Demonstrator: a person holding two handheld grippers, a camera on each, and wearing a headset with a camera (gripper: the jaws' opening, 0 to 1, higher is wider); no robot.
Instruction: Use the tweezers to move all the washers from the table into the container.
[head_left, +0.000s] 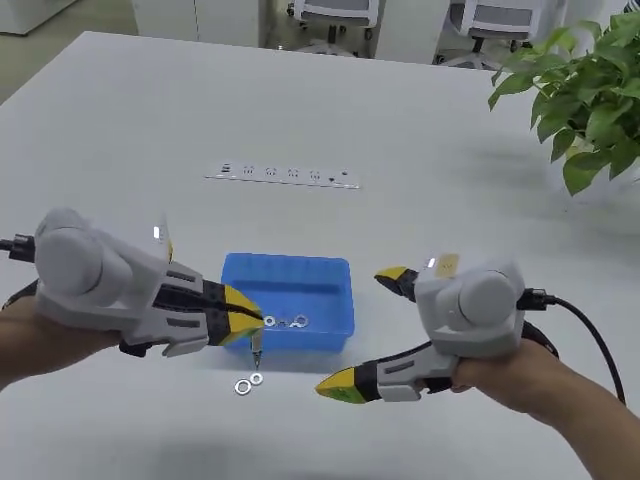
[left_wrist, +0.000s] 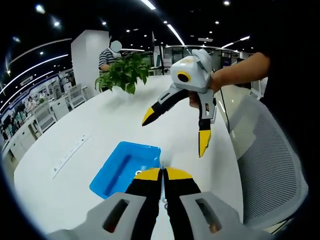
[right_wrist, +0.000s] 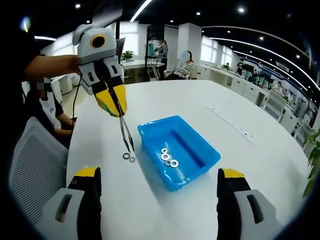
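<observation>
Blue container (right_wrist: 195, 150) holds three washers (right_wrist: 165, 157), two others just outside.

Slim metal tweezers (head_left: 256, 352): upper length buried between the left gripper's (head_left: 250, 318) closed yellow-tipped jaws; just the tips stick out.
Small silver ring washers (left_wrist: 138, 173) in the blue plastic container (left_wrist: 125, 162): mostly behind those jaws in the left gripper view.
Leafy green plant (head_left: 585, 90): cut by the right edge.
Table washers (right_wrist: 126, 156): contact with the tweezer tips too small to tell.

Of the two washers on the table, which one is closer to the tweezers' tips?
The washer nearer the blue container, right by the tips of the tweezers. The other washer lies beside it, farther from the container.
</observation>
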